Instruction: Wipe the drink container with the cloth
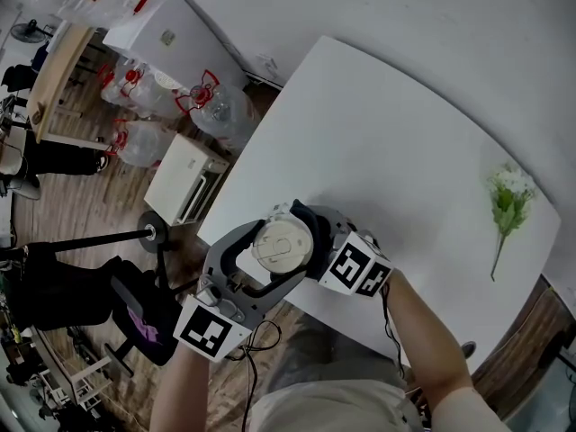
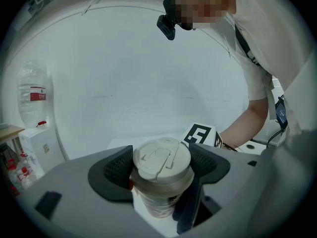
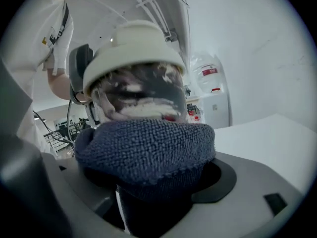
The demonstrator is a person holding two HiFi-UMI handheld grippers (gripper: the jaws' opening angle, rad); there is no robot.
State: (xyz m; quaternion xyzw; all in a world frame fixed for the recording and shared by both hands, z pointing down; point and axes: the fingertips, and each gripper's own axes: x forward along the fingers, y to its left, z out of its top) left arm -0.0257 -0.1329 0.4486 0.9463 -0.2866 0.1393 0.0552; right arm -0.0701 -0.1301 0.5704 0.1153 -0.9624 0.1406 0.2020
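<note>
left gripper [image 2: 161, 171] is clamped on the lidded cup [image 1: 281, 244], holding it by the near edge of the white table [image 1: 387, 142]. right gripper [image 3: 148, 185] has its jaws spread wide, dark cloth [image 3: 146, 150] bunched loose between them, right against the cup's side. looks like mid-wipe to me. next move probably needs a firm pinch on the cloth, then rubbing round the cup.

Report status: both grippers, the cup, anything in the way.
Left gripper shut on lidded cup, upright. Right gripper jaws wide, dark cloth bunched between them, at the cup's side. Flower sprig far across table, no obstruction.
</note>
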